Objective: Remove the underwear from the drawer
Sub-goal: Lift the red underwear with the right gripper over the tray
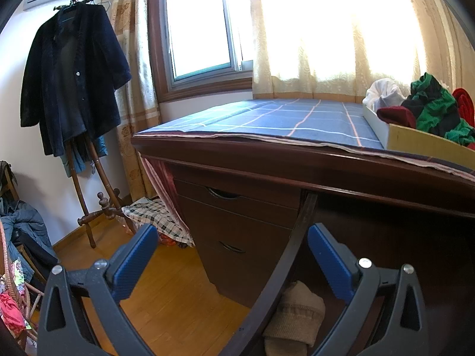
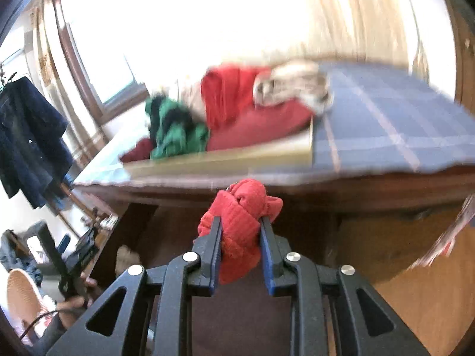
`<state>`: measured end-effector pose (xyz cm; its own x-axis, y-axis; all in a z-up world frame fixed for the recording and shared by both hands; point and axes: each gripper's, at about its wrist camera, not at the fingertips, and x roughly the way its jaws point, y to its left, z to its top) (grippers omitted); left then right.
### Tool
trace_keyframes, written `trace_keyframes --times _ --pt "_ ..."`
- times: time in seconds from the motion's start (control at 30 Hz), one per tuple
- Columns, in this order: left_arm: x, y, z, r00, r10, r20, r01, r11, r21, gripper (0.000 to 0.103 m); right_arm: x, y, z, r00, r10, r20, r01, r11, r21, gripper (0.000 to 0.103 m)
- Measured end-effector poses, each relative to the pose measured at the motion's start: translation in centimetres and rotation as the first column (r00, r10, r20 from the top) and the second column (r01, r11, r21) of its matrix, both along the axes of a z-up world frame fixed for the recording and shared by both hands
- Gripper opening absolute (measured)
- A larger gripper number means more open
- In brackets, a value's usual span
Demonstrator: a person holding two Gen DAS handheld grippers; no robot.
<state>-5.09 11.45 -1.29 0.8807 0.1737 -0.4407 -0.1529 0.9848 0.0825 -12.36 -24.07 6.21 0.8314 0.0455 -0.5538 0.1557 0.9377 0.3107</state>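
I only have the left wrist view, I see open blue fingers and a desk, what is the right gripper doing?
Observer: The right gripper is shut on a bunched red garment, held in the air in front of the desk edge.
Operator: Where is the tray of clothes from there?
Observer: The tray sits on the desk beyond the garment, higher in the picture.
Operator: I only see its left end. What is at the far end?
Observer: A pale patterned bundle lies on red cloth.
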Motion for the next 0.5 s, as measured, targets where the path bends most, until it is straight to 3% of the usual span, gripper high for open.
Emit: trace_keyframes --times 0.23,0.5 --pt "0.0 0.1 0.1 1.000 -0.003 -0.001 0.003 1.000 0.001 0.103 1.8 -1.9 3.0 0.992 -0.078 0.099 0.081 0.996 -0.023 0.025" --pt "0.1 0.0 0.1 1.000 -0.003 0.003 0.003 1.000 0.009 0.103 5.1 -3.6 2.8 0.987 -0.125 0.101 0.129 0.991 -0.037 0.025"
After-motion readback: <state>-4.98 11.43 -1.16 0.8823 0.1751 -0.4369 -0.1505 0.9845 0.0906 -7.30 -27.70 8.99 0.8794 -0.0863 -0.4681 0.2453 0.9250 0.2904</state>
